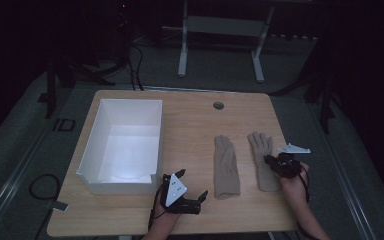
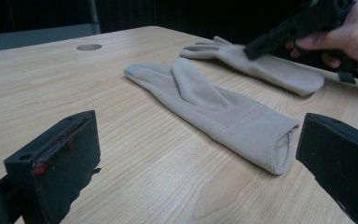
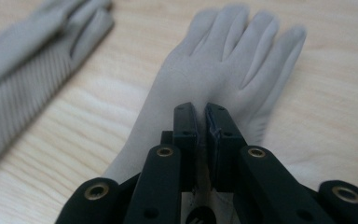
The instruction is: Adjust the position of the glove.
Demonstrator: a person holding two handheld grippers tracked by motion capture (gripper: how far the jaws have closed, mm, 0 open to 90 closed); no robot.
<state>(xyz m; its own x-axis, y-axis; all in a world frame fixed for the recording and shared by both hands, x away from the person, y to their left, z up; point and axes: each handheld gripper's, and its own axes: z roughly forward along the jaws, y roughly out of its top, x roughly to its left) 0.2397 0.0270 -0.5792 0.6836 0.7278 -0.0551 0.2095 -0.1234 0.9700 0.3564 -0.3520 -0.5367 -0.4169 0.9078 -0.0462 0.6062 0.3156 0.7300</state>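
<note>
Two beige gloves lie flat on the wooden table (image 1: 190,125). The left glove (image 1: 226,167) (image 2: 214,109) (image 3: 23,70) has its cuff toward me. My right gripper (image 1: 268,159) (image 2: 256,46) (image 3: 201,116) is tipped down onto the palm of the right glove (image 1: 260,142) (image 2: 270,67) (image 3: 233,56), its jaws squeezed together with a thin pinch of fabric between them. My left gripper (image 1: 192,183) (image 2: 198,154) rests low near the table's front edge, left of the left glove's cuff. Its jaws stand wide apart with nothing between them.
A white open box (image 1: 87,145) stands on the left half of the table, just beyond my left gripper. A round cable hole (image 1: 218,105) (image 2: 89,47) sits near the far edge. Bare wood lies between the box and the gloves.
</note>
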